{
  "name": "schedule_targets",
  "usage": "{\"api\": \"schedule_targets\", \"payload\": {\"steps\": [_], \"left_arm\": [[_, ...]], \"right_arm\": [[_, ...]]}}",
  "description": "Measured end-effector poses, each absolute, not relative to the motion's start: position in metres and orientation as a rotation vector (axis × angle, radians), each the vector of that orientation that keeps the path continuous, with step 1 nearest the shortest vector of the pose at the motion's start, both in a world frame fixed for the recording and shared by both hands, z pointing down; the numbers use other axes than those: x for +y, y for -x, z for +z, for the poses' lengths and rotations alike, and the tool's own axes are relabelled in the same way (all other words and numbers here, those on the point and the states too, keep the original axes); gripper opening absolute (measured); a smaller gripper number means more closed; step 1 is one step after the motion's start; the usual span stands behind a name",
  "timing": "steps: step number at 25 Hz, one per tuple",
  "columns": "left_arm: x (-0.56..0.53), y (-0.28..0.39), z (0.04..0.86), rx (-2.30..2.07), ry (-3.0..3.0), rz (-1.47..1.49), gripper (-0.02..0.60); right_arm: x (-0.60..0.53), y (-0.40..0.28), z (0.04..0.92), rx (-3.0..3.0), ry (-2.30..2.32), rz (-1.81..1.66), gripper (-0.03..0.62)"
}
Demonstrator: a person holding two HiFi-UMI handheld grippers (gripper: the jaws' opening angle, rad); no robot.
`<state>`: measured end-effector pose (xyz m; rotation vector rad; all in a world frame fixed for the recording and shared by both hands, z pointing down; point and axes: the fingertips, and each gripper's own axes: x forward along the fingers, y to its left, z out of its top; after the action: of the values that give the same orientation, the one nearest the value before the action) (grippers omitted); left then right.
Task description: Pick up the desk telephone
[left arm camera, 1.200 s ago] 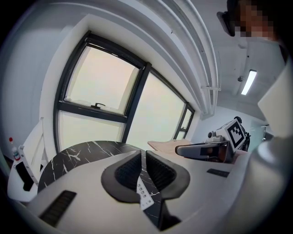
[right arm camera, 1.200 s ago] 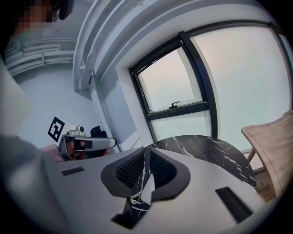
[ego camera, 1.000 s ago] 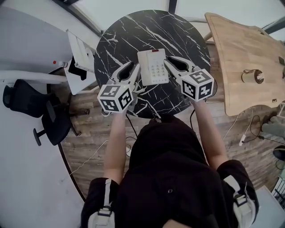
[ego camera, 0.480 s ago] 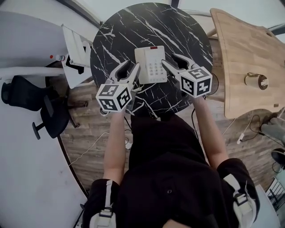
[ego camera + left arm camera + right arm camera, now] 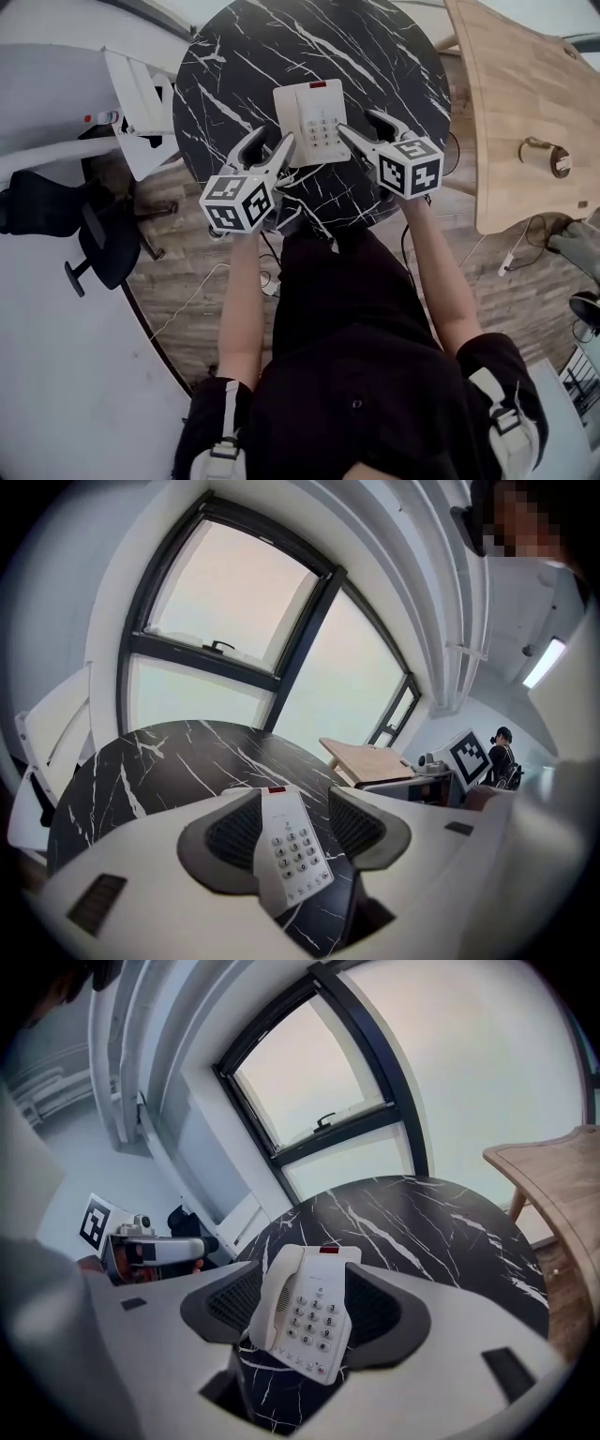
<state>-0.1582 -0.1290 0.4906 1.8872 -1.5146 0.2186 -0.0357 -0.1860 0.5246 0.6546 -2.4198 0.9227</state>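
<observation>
So you're still lining up: your left gripper (image 5: 270, 145) and right gripper (image 5: 359, 125) are both opening, nothing pinched. The desk telephone (image 5: 312, 122) lies on the table (image 5: 234, 56) just ahead, between them. Next, I'd straddle its sides and squeeze evenly.

Person seen from above wearing a black short-sleeved top (image 5: 356, 375), black trousers (image 5: 497, 361), and pale grey strapped shoes (image 5: 217, 452).

Desk telephone (image 5: 312, 123) on round table (image 5: 234, 56), right of left gripper (image 5: 270, 143), left of right gripper (image 5: 361, 125). Wooden table (image 5: 516, 112) farther right; office chair (image 5: 56, 202) left of left gripper.
</observation>
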Motion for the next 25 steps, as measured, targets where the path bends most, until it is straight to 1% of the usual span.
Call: {"api": "schedule_targets", "payload": {"steps": [9, 14, 25], "left_arm": [[-0.128, 0.162, 0.547, -1.395, -1.825, 0.239, 0.272], [-0.130, 0.162, 0.577, -1.328, -1.791, 0.248, 0.309], [-0.136, 0.157, 0.623, -1.242, -1.740, 0.223, 0.337]], "right_arm": [[-0.177, 0.040, 0.576, -2.295, -0.668, 0.974, 0.296], [-0.171, 0.043, 0.606, -2.229, -0.669, 1.004, 0.302], [-0.165, 0.051, 0.653, -2.147, -0.654, 1.036, 0.314]]}}
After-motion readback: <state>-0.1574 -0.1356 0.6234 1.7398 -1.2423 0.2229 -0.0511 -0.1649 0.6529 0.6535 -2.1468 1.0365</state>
